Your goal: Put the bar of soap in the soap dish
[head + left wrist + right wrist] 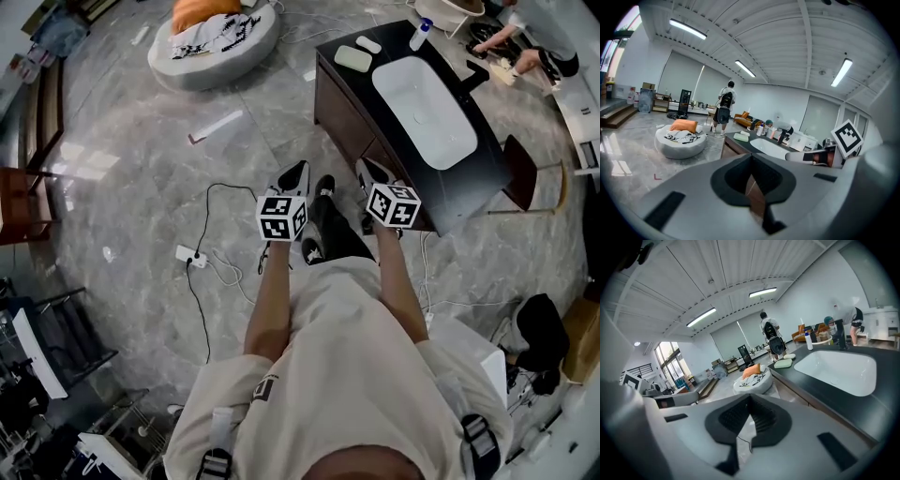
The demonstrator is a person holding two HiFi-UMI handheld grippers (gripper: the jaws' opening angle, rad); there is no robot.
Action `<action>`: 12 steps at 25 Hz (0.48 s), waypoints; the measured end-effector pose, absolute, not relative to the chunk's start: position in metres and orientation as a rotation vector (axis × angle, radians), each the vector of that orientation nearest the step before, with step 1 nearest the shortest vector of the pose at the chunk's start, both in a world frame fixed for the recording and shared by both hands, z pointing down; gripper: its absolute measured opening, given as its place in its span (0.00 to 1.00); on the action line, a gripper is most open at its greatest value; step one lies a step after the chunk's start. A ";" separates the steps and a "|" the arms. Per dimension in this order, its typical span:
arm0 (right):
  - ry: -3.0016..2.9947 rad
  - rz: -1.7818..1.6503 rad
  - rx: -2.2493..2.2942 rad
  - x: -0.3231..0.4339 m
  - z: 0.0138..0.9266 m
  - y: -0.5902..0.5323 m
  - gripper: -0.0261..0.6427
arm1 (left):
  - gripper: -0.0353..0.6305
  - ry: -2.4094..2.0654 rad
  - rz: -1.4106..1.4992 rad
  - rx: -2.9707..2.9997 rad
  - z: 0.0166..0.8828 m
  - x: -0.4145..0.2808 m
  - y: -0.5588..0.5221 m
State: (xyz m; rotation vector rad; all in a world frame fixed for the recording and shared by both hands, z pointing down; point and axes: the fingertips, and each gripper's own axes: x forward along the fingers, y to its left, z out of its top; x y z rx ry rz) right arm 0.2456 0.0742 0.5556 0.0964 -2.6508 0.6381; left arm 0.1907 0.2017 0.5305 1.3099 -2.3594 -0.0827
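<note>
Left tool and right tool hover side by side at the near side of the dark counter, each with jaws pressed together on nothing; the white bar of soap lies at the counter's far end, beyond the sink, just beside the pale green soap dish; both lie well apart from the tools.

on the vanity counter the pale green oblong and the small white piece beside it are too small to tell soap from dish. the right gripper covers the counter's near edge. the round floor cushion and a bending person at the top right are cut off by the picture's top edge.
</note>
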 end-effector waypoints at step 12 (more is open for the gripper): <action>-2.651 0.627 0.062 0.143 0.554 0.049 0.05 | 0.06 -2.369 -0.076 1.279 0.528 0.092 0.184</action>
